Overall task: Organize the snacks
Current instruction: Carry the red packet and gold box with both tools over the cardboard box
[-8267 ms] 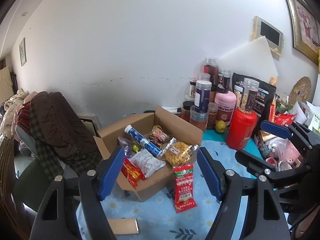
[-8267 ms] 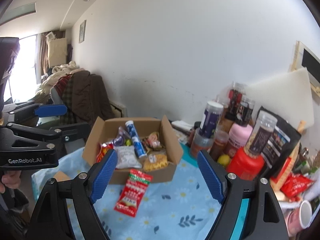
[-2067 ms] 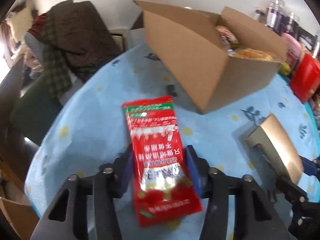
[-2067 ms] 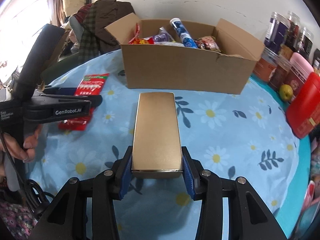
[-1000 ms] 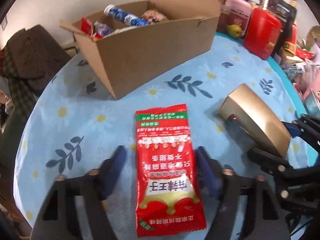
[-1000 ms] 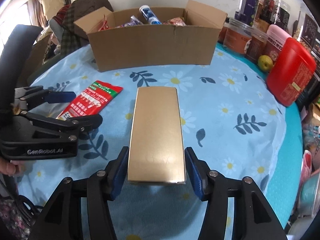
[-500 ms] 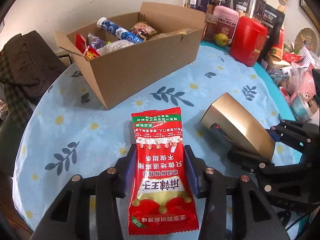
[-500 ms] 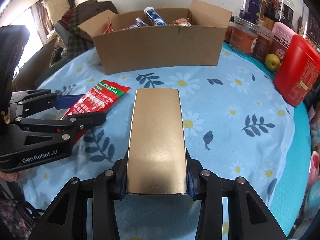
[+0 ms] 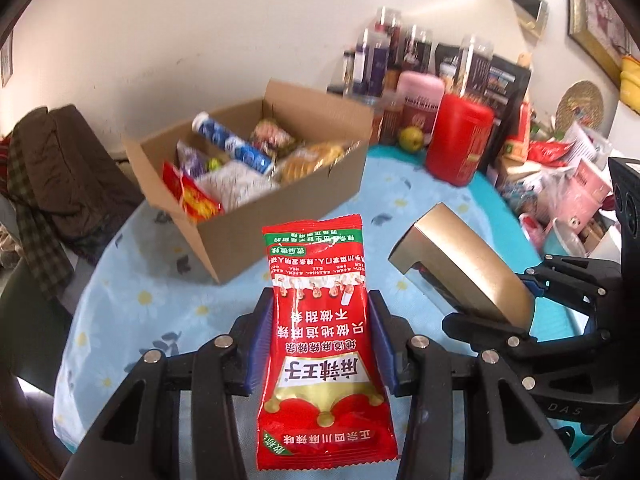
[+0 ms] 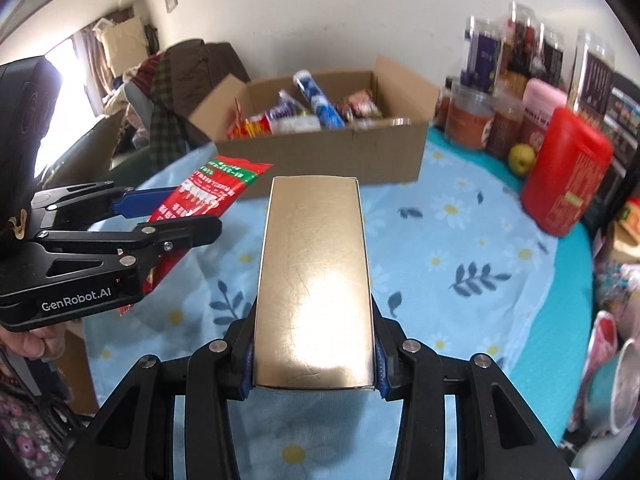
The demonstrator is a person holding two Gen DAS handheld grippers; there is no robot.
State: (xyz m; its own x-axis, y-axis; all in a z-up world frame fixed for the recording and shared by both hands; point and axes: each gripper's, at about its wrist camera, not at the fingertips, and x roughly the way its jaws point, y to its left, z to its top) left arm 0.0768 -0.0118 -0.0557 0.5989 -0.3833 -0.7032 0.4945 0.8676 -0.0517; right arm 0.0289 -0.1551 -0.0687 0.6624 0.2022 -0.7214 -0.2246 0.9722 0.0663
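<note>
My left gripper (image 9: 320,332) is shut on a red snack packet (image 9: 320,320) with white and gold print, held clear above the tablecloth. My right gripper (image 10: 314,348) is shut on a flat gold box (image 10: 314,272), also lifted off the table. In the left wrist view the gold box (image 9: 460,256) hangs to the right of the packet. In the right wrist view the red packet (image 10: 208,196) sits in the other gripper at the left. An open cardboard box (image 9: 256,168) holding several snacks stands beyond both, also seen as the cardboard box (image 10: 332,148).
A red canister (image 10: 564,184), a pink jar (image 9: 420,100), a yellow-green fruit (image 10: 520,158) and several dark jars crowd the back right. Bags and a cup (image 10: 624,384) lie at the right edge. A chair with dark clothing (image 9: 48,184) stands left of the daisy-print tablecloth (image 10: 480,260).
Both grippers closed on their items, the packet and the gold box, and lifted them off the tablecloth. The views tilted up, showing more of the box's contents and the wall.
</note>
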